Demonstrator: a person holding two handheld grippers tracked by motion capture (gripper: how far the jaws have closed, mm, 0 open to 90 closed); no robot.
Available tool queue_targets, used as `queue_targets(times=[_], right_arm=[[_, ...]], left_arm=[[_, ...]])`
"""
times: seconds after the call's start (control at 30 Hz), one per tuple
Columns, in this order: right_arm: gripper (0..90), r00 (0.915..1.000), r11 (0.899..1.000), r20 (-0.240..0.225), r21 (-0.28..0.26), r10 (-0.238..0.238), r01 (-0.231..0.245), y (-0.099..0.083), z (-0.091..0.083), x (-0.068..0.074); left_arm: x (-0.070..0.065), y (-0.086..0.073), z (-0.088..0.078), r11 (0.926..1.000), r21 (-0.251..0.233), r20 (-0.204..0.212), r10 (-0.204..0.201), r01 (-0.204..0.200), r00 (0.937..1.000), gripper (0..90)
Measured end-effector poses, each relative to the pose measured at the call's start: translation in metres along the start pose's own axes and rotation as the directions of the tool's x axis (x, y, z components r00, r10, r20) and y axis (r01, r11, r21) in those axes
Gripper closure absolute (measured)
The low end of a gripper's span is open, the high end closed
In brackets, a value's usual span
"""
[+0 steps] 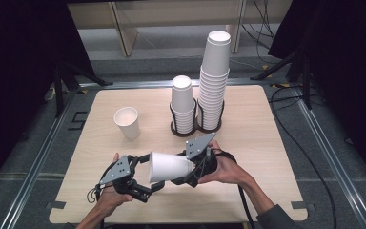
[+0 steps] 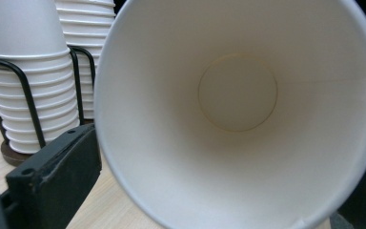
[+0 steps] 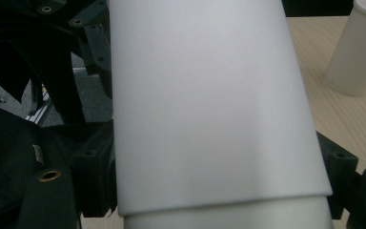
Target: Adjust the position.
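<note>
Right tongs [image 1: 183, 177] are clamping a cup [image 1: 169, 167] sideways above the near counter [image 1: 248, 191]; left tongs [image 1: 145, 171] are standing apart around its rim, evidently releasing after separating it.

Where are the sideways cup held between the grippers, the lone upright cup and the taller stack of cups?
Sideways cup [image 1: 169, 167], high view, on its side wall.
Lone upright cup [image 1: 127, 123], high view, on its outer wall below the rim.
Taller stack of cups [image 1: 214, 86], high view, on the middle of the stack.
</note>
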State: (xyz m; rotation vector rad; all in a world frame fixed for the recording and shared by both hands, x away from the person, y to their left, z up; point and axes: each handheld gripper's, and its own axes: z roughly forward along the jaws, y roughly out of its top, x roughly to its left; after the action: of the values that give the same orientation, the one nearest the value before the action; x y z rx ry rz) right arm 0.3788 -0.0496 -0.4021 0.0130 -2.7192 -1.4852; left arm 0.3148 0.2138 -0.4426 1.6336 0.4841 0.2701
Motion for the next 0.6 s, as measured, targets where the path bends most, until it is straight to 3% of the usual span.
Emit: queue_targets(times=[0.07, 0.23, 0.6], right_arm=[[23.7, 1.0000, 1.000, -0.002, 0.016, -0.001, 0.001, -0.001, 0.003, 0.000], [23.7, 0.9991, 0.999, -0.024, 0.027, 0.034, -0.034, -0.004, 0.010, 0.002], [23.7, 0.9995, 1.000, -0.030, -0.003, 0.010, -0.010, -0.004, 0.010, 0.000]], left_arm=[[0.000, 0.002, -0.001, 0.9994, -0.024, 0.006, -0.022, 0.023, 0.9997, 2.2], [0.001, 0.002, -0.002, 0.9990, -0.037, 0.012, -0.024, 0.025, 0.9996, 0.5], [0.001, 0.003, -0.003, 0.9989, -0.032, 0.032, -0.034, 0.035, 0.9989, 4.3]])
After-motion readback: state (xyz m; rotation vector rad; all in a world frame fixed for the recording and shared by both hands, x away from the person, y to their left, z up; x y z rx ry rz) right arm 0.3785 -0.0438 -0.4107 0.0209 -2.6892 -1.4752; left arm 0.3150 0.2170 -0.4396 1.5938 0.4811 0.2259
